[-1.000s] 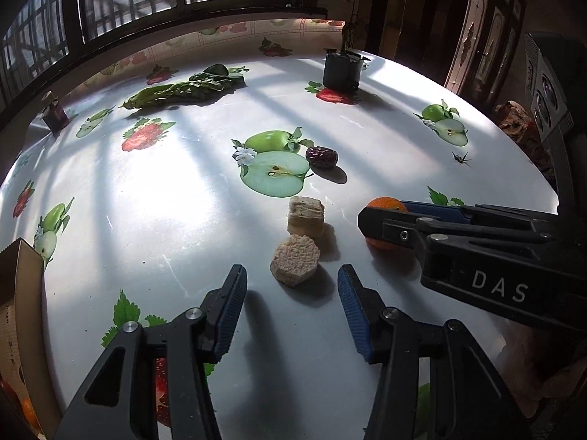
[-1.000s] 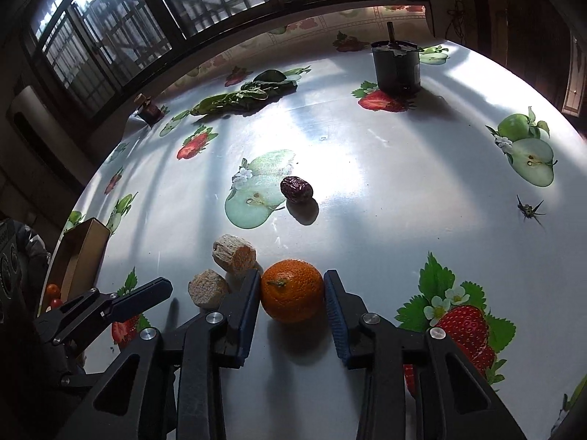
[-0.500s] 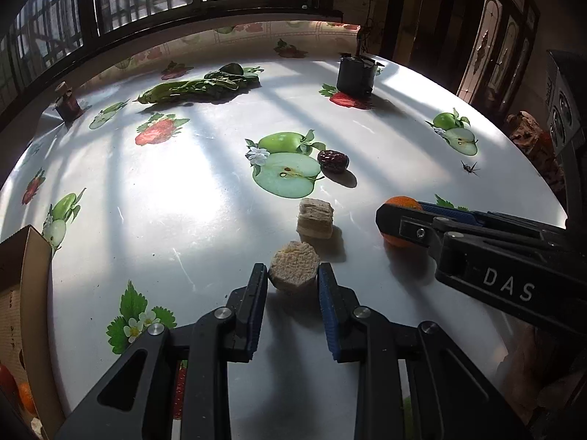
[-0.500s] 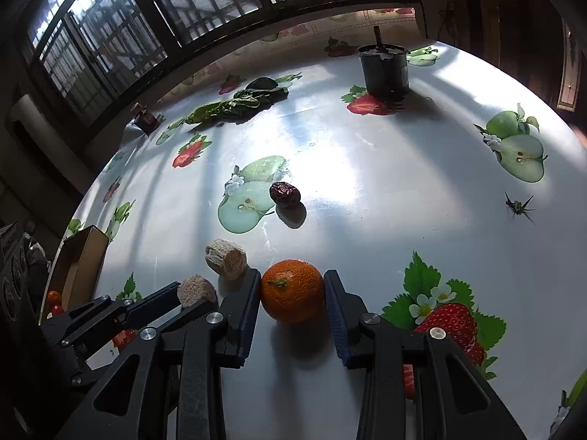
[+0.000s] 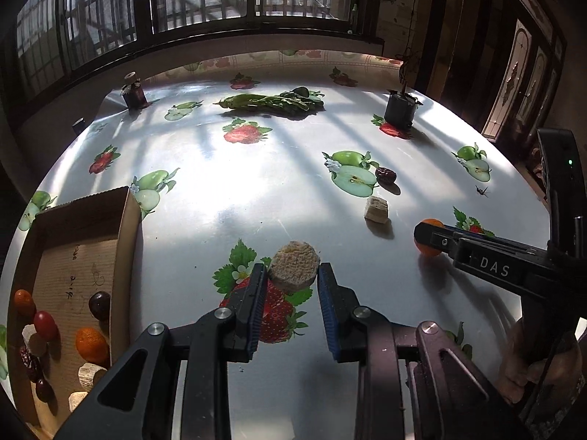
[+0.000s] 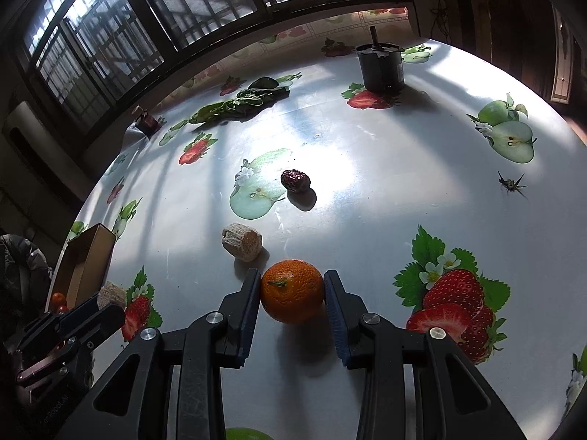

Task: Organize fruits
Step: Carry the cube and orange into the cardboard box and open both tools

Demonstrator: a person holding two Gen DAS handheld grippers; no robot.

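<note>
Cardboard box (image 5: 124,227) contents in left wrist view only

A bundle of leafy greens (image 5: 271,102) is lying near the far edge of the table (image 5: 220,198) I'm working over, and its glossy cloth, printed with strawberries and apples, is catching bright window light. A small dark jar (image 5: 134,93) is standing at the far left corner and a black pot (image 5: 400,110) is sitting toward the far right edge. A small spidery insect (image 6: 510,183) is resting near the right edge.
</note>
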